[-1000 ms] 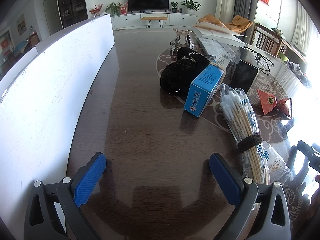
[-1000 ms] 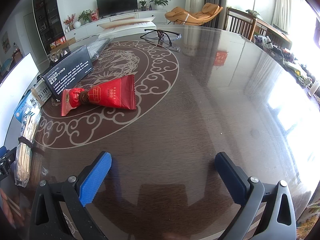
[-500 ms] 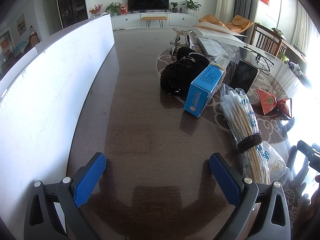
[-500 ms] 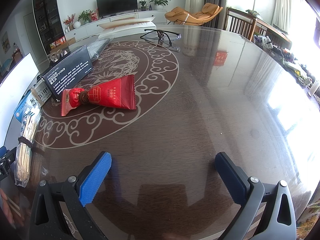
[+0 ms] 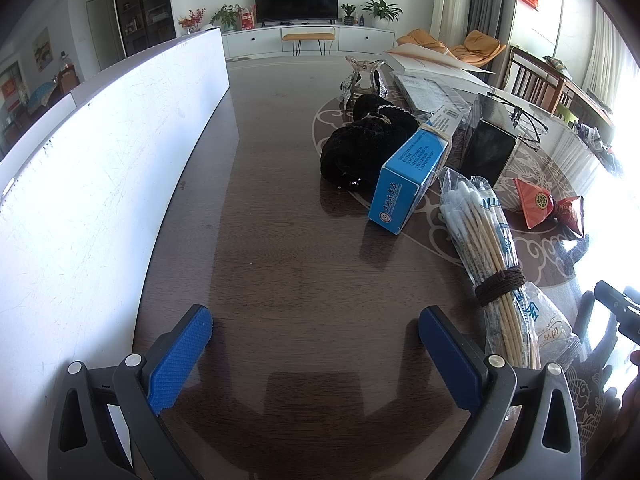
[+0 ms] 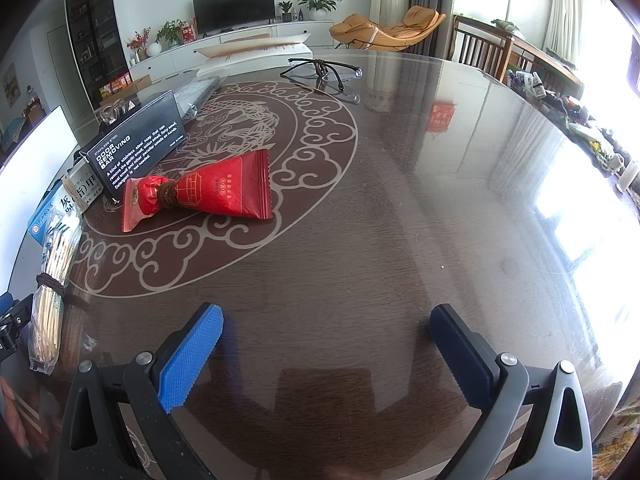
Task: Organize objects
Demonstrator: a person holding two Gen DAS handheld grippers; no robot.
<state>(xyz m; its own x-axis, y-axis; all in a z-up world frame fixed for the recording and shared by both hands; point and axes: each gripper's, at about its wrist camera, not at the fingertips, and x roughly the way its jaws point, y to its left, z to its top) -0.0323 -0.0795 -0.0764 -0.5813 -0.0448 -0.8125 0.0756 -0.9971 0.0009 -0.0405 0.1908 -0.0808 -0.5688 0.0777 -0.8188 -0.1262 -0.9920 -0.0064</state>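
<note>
Now left gripper [image 5: 316, 350] being held wide, empty; swab bundle [image 5: 486, 248] lying at 2 o'clock, long axis 11-to-5, nearer left

blue box [image 6: 42, 216] mostly hidden behind swab packet [image 6: 50, 280], window side overexposed

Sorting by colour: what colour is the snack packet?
Red with gold print, clearest in the right wrist view: packet.
</note>
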